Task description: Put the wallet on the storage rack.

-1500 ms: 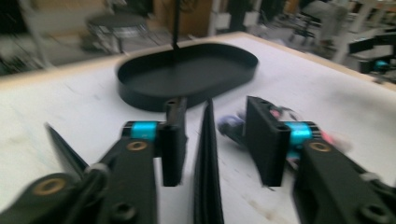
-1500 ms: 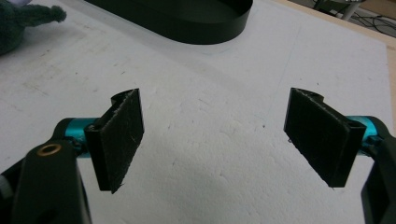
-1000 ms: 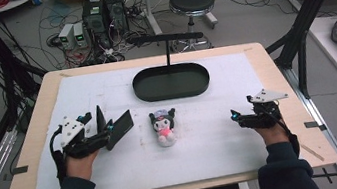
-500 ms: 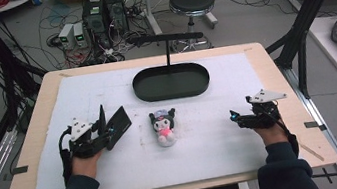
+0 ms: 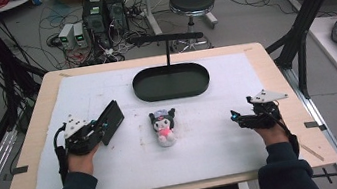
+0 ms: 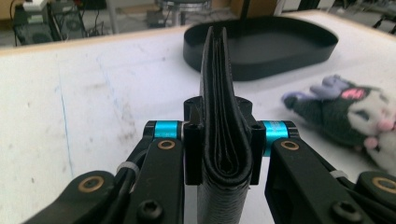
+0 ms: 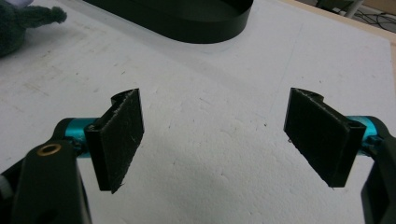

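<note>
the left gripper (image 5: pixel 95 131) sits toward the left edge of the table (image 5: pixel 37 144), its jaws clamped on a folded black leather wallet (image 5: pixel 111 121) that sticks out past the tips, angled toward the far right. in the left gripper view the wallet (image 6: pixel 223 121) stands on edge between the two jaws, fold end nearest the camera. the right gripper (image 5: pixel 238 117) rests near the right edge, its jaws spread wide with nothing between them; in the right gripper view bare white mat (image 7: pixel 210 140) lies between the pads (image 7: pixel 119 140). a small plush toy (image 5: pixel 163 125) with dark ears lies on the mat between the two grippers, apart from both. a black oval tray (image 5: pixel 143 90) sits toward the far edge, beyond the toy.
</note>
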{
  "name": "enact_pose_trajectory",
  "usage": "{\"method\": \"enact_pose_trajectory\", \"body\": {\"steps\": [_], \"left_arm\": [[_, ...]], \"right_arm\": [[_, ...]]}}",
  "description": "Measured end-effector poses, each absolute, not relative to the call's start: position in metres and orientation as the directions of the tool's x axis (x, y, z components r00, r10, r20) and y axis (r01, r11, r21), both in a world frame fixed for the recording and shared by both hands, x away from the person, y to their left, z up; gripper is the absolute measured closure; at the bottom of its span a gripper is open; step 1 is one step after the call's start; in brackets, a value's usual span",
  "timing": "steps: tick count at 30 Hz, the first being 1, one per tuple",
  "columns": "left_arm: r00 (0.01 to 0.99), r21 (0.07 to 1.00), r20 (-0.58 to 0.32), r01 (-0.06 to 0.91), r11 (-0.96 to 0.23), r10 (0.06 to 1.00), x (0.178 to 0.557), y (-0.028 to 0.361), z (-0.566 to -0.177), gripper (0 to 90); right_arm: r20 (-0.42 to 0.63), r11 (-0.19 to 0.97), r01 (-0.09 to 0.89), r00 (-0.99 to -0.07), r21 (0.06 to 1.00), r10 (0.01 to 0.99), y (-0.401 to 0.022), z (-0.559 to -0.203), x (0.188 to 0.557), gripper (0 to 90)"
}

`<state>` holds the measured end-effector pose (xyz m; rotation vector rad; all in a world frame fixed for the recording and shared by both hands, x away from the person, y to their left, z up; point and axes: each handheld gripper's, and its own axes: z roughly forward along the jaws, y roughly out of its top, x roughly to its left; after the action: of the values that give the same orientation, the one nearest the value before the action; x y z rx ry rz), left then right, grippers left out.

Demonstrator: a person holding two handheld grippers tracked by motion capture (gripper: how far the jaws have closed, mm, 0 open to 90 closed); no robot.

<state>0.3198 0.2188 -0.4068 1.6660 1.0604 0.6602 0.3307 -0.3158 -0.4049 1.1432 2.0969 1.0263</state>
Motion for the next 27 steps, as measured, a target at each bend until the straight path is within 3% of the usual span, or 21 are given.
{"method": "enact_pose_trajectory", "body": {"steps": [10, 16, 27], "left_arm": [[0.472, 0.959, -0.042, 0.266, -0.097, 0.88, 0.351, 0.209, -0.372, 76.2], [0.507, 0.959, -0.078, 0.274, -0.074, 0.859, 0.382, 0.195, -0.352, 76.0], [0.569, 0.949, -0.063, 0.288, -0.127, 0.82, 0.431, 0.166, -0.362, 75.9]], "right_arm": [[-0.084, 0.335, 0.446, -0.494, 0.83, 0.865, -0.318, -0.403, 0.331, 20.3], [-0.075, 0.323, 0.441, -0.492, 0.837, 0.867, -0.32, -0.401, 0.332, 20.3], [-0.059, 0.307, 0.441, -0.492, 0.843, 0.868, -0.321, -0.401, 0.332, 20.3]]}}
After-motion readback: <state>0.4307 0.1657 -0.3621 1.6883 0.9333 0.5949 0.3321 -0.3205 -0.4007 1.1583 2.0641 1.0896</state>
